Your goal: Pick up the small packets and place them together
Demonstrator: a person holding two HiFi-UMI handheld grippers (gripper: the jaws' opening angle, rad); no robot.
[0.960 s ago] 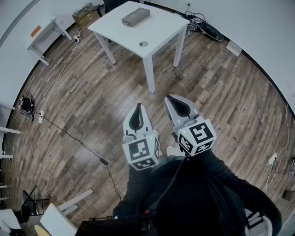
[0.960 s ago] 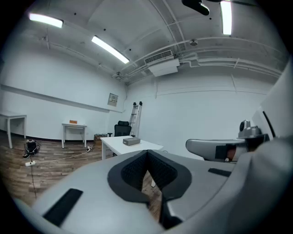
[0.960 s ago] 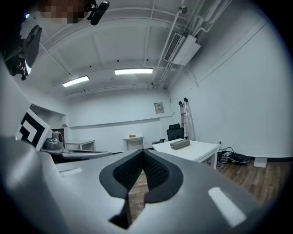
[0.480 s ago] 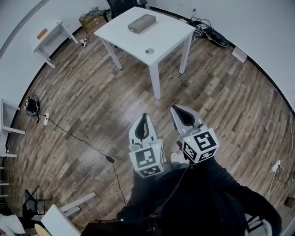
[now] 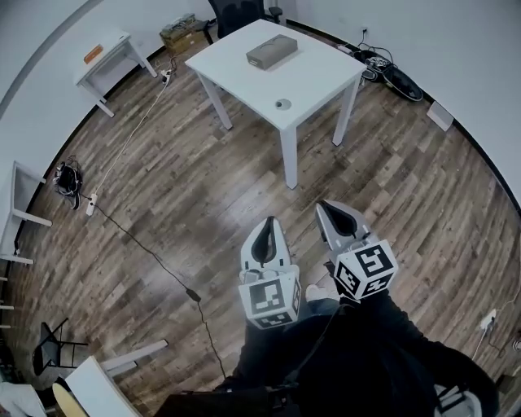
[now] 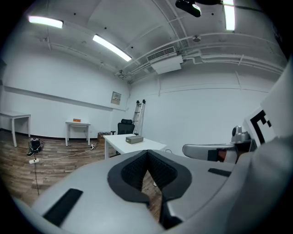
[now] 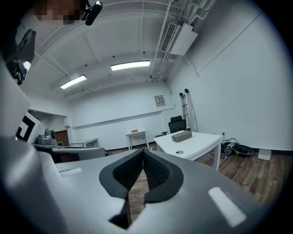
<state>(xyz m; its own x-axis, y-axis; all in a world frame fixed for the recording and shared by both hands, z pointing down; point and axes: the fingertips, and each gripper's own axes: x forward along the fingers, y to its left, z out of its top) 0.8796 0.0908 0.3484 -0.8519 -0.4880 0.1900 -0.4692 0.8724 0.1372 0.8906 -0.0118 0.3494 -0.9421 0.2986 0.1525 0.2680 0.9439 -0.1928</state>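
Note:
A white table (image 5: 305, 77) stands some way ahead on the wooden floor. On it lie a grey box (image 5: 273, 51) and a small round object (image 5: 282, 103). No small packets can be made out from here. My left gripper (image 5: 268, 221) and right gripper (image 5: 327, 207) are held side by side in front of the person's body, both over the floor and well short of the table. Each is shut with nothing between its pads. The left gripper view shows its jaws (image 6: 147, 155) meeting, with the table (image 6: 132, 145) beyond. The right gripper (image 7: 143, 153) points toward the table (image 7: 192, 142) too.
A small white side table (image 5: 112, 42) with an orange item stands at the far left, and an office chair (image 5: 242, 10) sits behind the main table. A black cable (image 5: 138, 244) runs across the floor at left. Cables and dark gear (image 5: 395, 72) lie by the right wall.
The table sits lower and nearer in the head view, as the person has walked toward it. Both grippers stay shut and side by side.

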